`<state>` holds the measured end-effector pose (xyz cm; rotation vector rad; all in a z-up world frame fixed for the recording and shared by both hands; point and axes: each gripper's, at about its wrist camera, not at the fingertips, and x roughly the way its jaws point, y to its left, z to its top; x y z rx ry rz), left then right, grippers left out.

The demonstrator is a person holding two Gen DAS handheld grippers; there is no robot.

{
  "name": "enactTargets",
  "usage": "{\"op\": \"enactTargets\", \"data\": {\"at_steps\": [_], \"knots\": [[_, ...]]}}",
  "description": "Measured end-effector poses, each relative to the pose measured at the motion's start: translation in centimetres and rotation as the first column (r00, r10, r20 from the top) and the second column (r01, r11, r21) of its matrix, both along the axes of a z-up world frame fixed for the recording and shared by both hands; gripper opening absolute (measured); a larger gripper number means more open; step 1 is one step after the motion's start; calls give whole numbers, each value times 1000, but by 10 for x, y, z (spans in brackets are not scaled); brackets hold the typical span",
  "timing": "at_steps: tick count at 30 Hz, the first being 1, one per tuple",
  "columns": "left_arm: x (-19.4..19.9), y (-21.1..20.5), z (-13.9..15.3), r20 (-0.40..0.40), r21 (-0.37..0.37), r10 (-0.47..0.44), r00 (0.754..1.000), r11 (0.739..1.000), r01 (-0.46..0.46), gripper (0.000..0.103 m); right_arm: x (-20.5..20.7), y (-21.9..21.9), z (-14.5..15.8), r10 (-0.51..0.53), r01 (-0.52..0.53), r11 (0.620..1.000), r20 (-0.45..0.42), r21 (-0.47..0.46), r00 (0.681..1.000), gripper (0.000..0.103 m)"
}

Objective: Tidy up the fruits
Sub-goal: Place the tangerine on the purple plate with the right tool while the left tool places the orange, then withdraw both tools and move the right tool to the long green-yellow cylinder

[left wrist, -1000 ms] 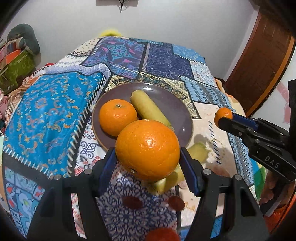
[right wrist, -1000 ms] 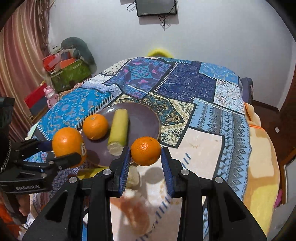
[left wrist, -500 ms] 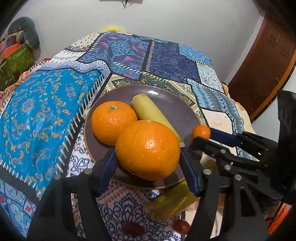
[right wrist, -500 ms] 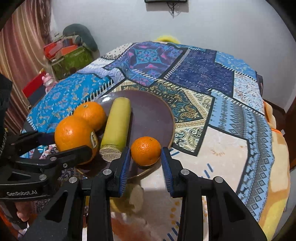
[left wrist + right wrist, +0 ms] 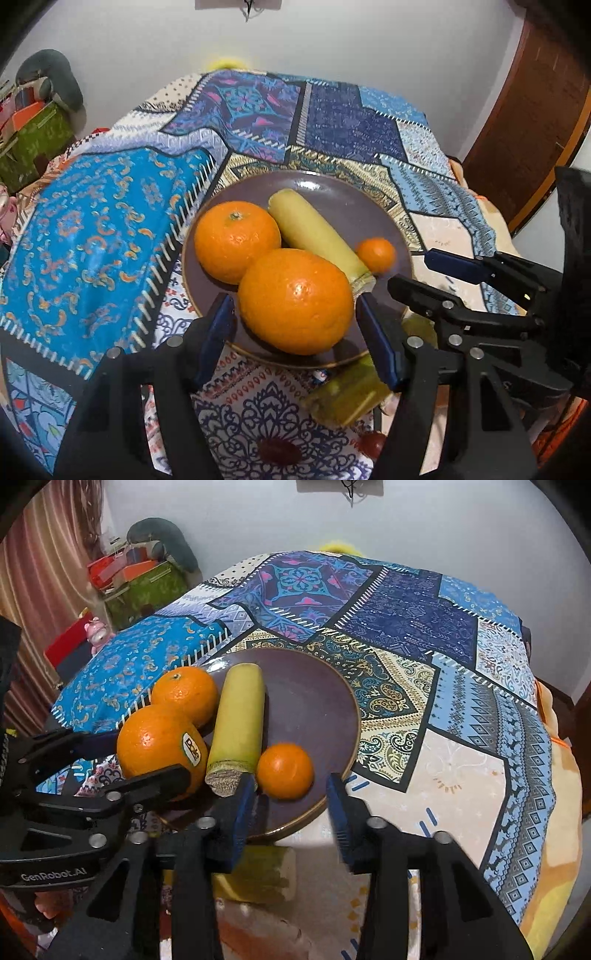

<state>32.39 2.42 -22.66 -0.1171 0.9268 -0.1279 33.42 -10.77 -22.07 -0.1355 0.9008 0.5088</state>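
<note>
small orange [image 5: 285,770] on plate [image 5: 325,686], just ahead of spread right jaws

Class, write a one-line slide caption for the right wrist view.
Right gripper open around a small orange resting on the purple plate.

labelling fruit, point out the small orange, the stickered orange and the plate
small orange [image 5: 285,770], right wrist view, middle of peel
stickered orange [image 5: 157,740], right wrist view, bare peel beside sticker
plate [image 5: 314,701], right wrist view, bare inner surface
</note>
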Motion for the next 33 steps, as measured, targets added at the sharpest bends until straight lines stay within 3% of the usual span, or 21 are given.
{"op": "enactTargets", "data": {"at_steps": [7,16,21,26,33], "knots": [[-28,9,17,28,43,-1,1000,999,0,70,-15,-13,15,-16,16,1000,21,1,1000,47],[-56,22,-13,-74,130,13,997,991,-3,70,-31,-42,14,-71,72,997,31,-37,997,54],[-57,14,-32,-138,141,-8,990,990,27,70,-25,-52,-3,-104,103,992,-10,-67,995,54],[-51,-1,-35,-144,140,-40,989,988,60,70,-23,-54,-14,-102,99,993,-36,-71,994,54],[-32,-33,-31,-150,136,-100,984,983,121,70,-26,-65,-11,-138,139,983,16,-118,990,55]]}}
